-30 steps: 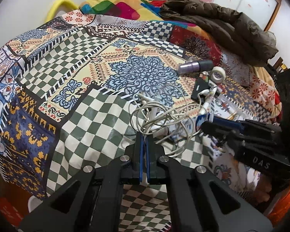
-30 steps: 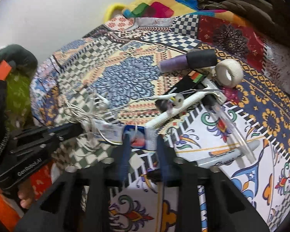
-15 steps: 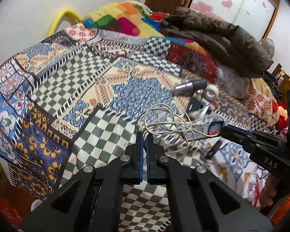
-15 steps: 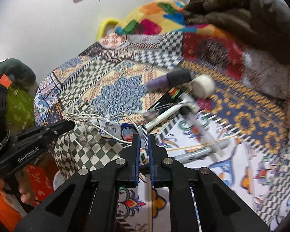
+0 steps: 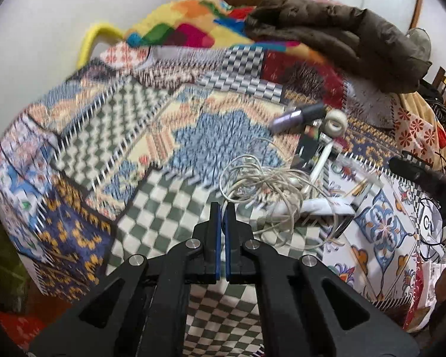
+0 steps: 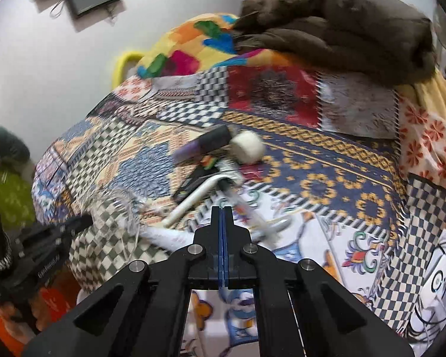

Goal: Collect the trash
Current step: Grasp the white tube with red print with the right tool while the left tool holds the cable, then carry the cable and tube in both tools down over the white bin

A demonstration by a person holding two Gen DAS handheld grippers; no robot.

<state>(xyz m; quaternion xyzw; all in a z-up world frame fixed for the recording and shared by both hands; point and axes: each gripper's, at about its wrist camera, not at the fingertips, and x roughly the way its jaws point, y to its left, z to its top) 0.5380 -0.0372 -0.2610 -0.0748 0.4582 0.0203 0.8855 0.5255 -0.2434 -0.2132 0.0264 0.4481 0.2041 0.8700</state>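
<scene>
Left hand-held gripper point(image 5: 222, 208): fingers nearly pressed together, nothing between them, just short of the tangled white cable point(image 5: 264, 184) on the bed's patchwork quilt point(image 5: 104, 136). Right hand-held gripper point(image 6: 222, 211): fingers pressed together, empty, above a white wrapper point(image 6: 169, 236) beside the cable.

My bed point(image 5: 169, 202), under a patchwork cover, bears a tangled white cable point(image 5: 261, 184), purple tube point(image 5: 294, 116), tape roll point(image 5: 336, 122) and white stick point(image 6: 193, 199). A brown jacket point(image 5: 342, 35) lies at its far end.

A home bedroom: patchwork quilt point(image 5: 110, 136) on a bed, brown jacket point(image 6: 336, 20) heaped behind.
</scene>
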